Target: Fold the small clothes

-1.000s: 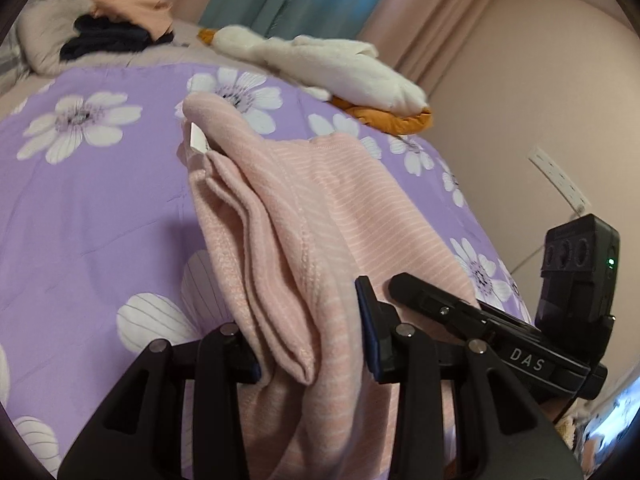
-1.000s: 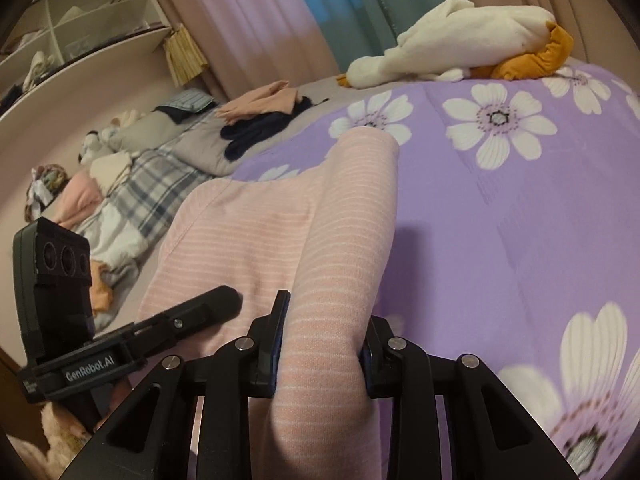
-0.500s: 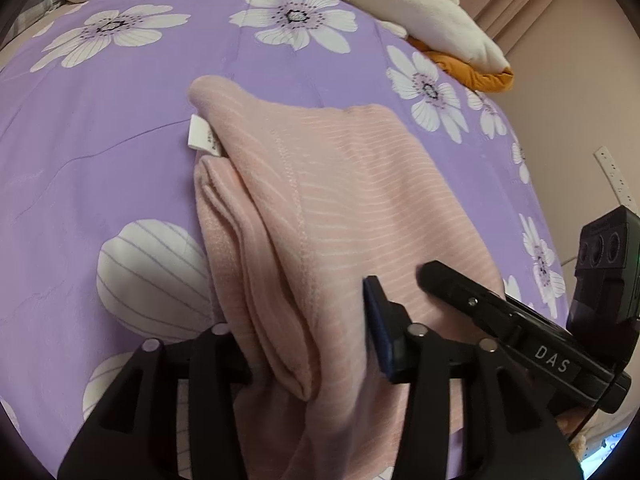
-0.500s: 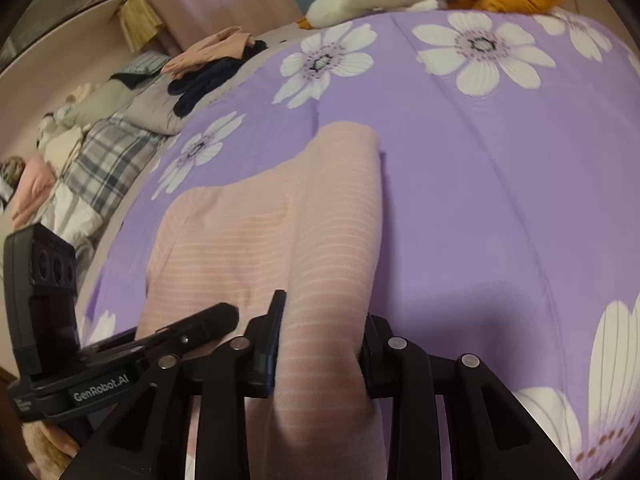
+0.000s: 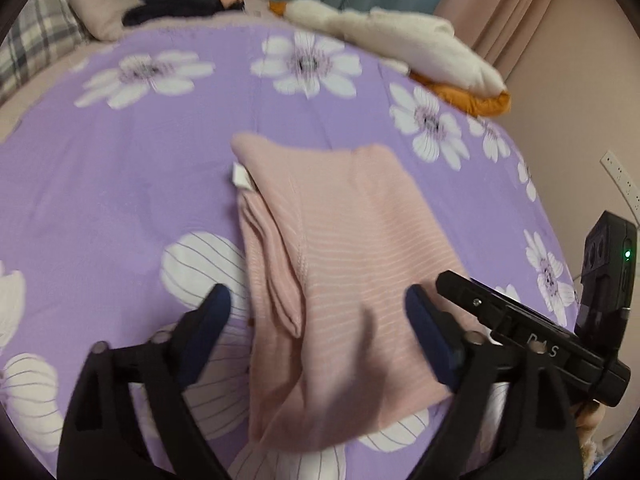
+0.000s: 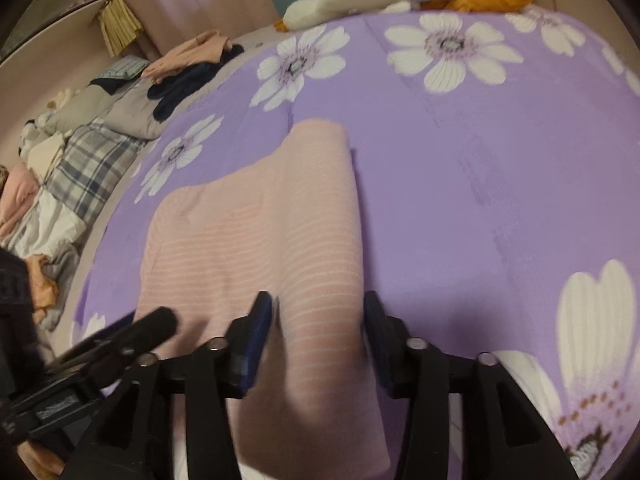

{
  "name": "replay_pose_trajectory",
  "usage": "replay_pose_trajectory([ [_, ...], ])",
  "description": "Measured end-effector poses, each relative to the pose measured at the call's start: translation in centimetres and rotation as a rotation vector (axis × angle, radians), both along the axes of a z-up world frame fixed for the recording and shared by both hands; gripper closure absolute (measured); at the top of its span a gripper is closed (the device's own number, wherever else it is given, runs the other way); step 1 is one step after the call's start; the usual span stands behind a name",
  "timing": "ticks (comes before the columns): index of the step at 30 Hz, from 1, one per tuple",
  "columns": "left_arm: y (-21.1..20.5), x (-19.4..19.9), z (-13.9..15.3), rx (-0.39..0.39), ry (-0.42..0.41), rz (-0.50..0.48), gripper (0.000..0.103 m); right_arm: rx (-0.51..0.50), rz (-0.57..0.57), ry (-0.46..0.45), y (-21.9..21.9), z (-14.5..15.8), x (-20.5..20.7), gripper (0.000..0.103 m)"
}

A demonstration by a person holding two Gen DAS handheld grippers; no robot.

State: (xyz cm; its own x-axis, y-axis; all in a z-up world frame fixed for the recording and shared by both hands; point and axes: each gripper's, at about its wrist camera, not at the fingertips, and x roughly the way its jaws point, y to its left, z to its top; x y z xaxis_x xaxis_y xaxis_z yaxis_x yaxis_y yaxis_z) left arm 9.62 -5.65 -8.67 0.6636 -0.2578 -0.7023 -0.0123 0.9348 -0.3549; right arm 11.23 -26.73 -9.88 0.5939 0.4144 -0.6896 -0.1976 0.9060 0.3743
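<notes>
A pink striped garment lies folded on the purple flowered bedspread, a white tag sticking out at its far left corner. My left gripper hovers over its near end, jaws opening wide, cloth between them but untouched by the pads. In the right wrist view the same garment runs away from my right gripper. Its jaws are also opening, with a cloth fold between the pads and no longer pinched. Each gripper shows at the edge of the other's view.
A white plush toy with orange parts lies at the bed's far edge. Dark and peach clothes are piled far left beside plaid bedding. A wall with a socket strip bounds the right side.
Both grippers held the garment's near end pinched and lifted. Now both have let go, their jaws spread apart, and the garment lies flat on the bedspread.
</notes>
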Motion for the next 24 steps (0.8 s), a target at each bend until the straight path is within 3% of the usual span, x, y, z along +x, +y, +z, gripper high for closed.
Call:
replay_pose_trajectory([
  [2,0.2,-0.8,0.6,0.002,-0.01,0.006,0.001,-0.014,-0.023,-0.028,-0.5,0.8,-0.7,0.035],
  [7,-0.1,-3.1,2.2,0.03,-0.048,-0.005,0.001,-0.04,-0.065,-0.086,-1.3,2.7,-2.3,0.034],
  [10,-0.3,-4.2,3.2,0.038,-0.068,-0.006,0.001,-0.05,-0.078,-0.121,-1.5,3.6,-3.4,0.021],
  [15,-0.9,-5.7,4.8,0.061,-0.14,-0.004,0.001,-0.104,-0.101,-0.183,-1.0,5.0,-5.2,0.02],
  [24,-1.2,-6.2,4.5,0.083,-0.105,-0.006,0.001,-0.113,-0.102,-0.235,-0.5,6.1,-6.7,0.02],
])
